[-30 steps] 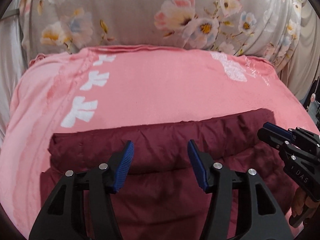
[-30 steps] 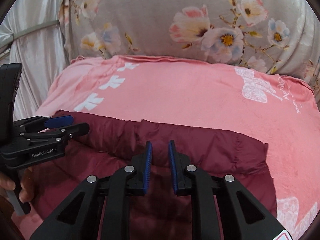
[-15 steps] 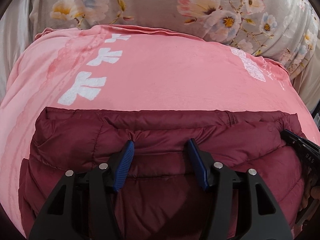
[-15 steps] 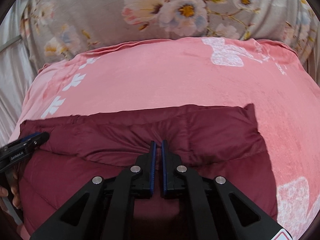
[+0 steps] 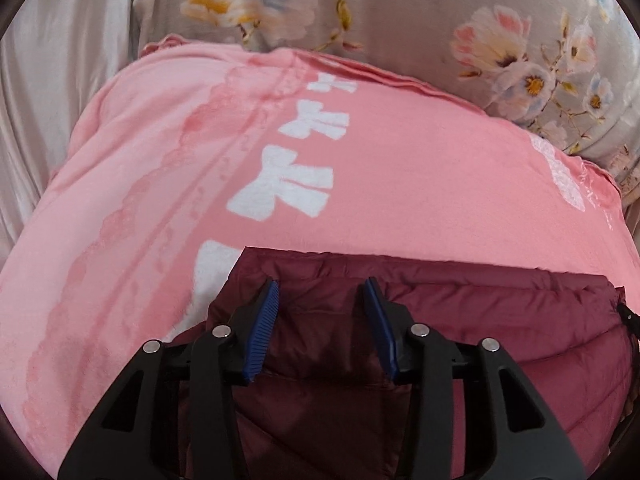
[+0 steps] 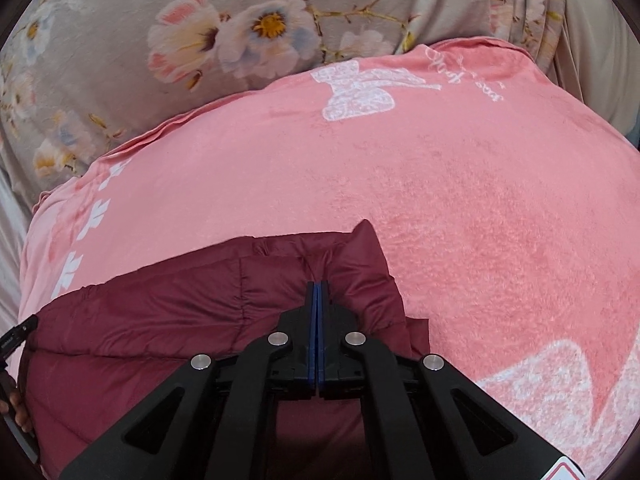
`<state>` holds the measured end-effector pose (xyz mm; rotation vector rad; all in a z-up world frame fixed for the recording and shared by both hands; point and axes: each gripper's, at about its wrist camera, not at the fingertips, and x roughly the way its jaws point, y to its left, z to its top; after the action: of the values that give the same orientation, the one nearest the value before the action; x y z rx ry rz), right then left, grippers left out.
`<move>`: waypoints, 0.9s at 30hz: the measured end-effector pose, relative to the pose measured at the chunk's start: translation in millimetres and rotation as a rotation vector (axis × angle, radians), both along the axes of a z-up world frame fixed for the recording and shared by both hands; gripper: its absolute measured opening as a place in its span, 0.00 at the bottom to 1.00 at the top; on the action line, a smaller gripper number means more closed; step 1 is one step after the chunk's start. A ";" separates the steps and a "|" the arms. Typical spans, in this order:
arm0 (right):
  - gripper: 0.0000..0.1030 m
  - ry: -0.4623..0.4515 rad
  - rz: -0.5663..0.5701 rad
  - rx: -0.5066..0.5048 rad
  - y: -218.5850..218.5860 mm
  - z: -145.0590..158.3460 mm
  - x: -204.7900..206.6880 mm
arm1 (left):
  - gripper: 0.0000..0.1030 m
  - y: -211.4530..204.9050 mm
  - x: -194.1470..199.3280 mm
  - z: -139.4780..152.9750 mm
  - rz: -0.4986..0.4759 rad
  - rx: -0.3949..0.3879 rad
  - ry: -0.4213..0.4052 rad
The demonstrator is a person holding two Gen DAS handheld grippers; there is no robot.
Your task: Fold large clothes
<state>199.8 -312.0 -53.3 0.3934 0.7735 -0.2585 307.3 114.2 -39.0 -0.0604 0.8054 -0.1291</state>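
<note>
A dark red padded jacket (image 5: 460,312) lies folded on a pink blanket (image 5: 380,168). My left gripper (image 5: 322,292) is open, its blue pads on either side of the jacket's far left part, close above the fabric. In the right wrist view the jacket (image 6: 168,312) fills the lower left. My right gripper (image 6: 317,286) is shut on a pinch of the jacket near its far right corner. The left gripper's tip (image 6: 16,334) shows at the left edge of that view.
The pink blanket (image 6: 460,208) with white bow prints covers the bed. A grey floral pillow or quilt (image 6: 220,32) lies behind it. Pale curtain fabric (image 5: 60,80) hangs at the far left.
The right gripper closed fully onto the jacket's fabric near its right corner. The left gripper shifted left along the jacket and stayed open. Both views moved closer to the jacket.
</note>
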 end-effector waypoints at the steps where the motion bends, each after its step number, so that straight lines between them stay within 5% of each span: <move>1: 0.00 0.009 0.000 0.004 -0.5 -2.3 1.4 | 0.42 -1.1 2.2 -5.9 -0.003 0.003 0.012; 27: 0.00 0.044 -0.007 -0.017 2.9 -11.5 7.2 | 0.43 -11.9 8.9 -25.9 -0.004 0.041 0.022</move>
<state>206.9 -309.1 -64.8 0.3755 0.8130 -0.2813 316.2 102.3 -64.9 -0.0221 0.8295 -0.1156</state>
